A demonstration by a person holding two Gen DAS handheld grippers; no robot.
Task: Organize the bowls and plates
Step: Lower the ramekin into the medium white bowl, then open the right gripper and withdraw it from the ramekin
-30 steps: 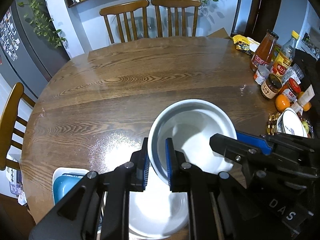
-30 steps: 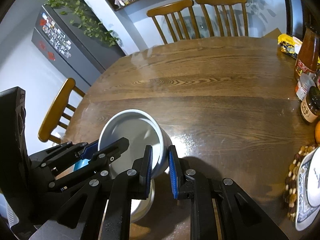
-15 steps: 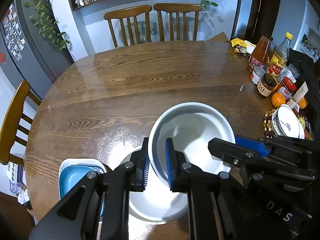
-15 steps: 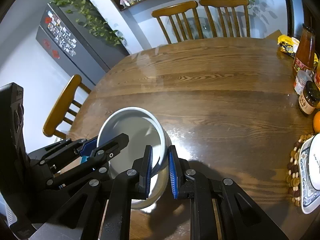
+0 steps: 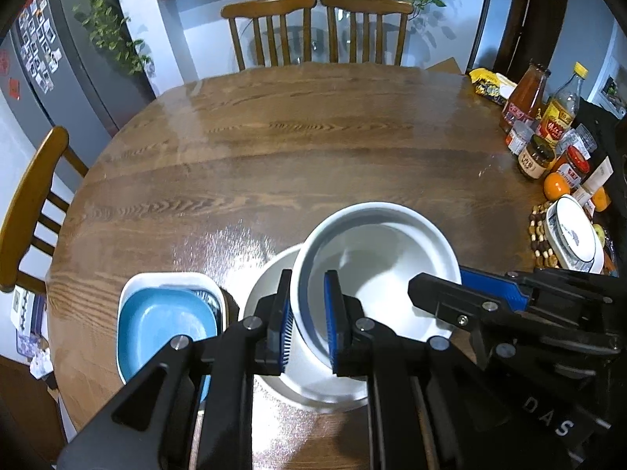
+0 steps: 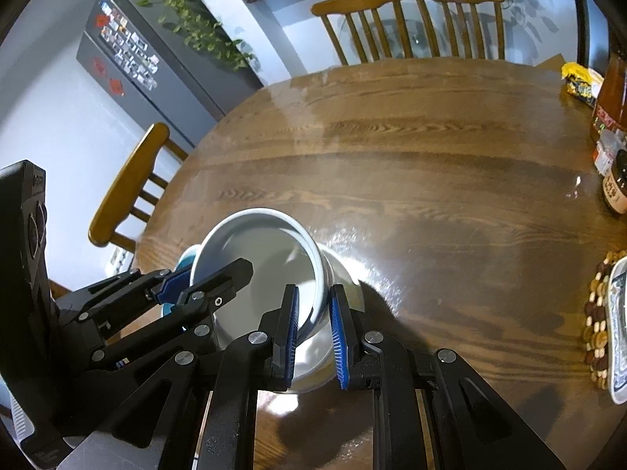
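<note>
1. Stacking step going on: both grippers carry one white bowl [image 5: 386,274] over a second white bowl [image 5: 274,286] sitting on the round wooden table [image 5: 313,149], at about 6 o'clock in the left wrist view.
2. The left gripper [image 5: 307,323] is pinched narrow on the carried bowl's rim at its 8 o'clock side, one pad inside and one outside. The right gripper [image 6: 315,337] does the same on the opposite rim, at about 5 o'clock in its own view.
3. The carried bowl is tilted, not level, and I can't tell if it's already touching the lower one.
4. To do it well, I'd level the bowl, centre it over the lower one, lower it straight, and only loosen both pinches together once it's seated. Letting one side go first could tip it.
5. A nested blue dish in a white square dish [image 5: 168,325] sits just beside the stack at 9 o'clock, so don't bump it.
6. Compared with a second ago: both hands drifted toward the near table edge, the lower bowl shows less, the blue dish shows more. Grips are unchanged.
</note>
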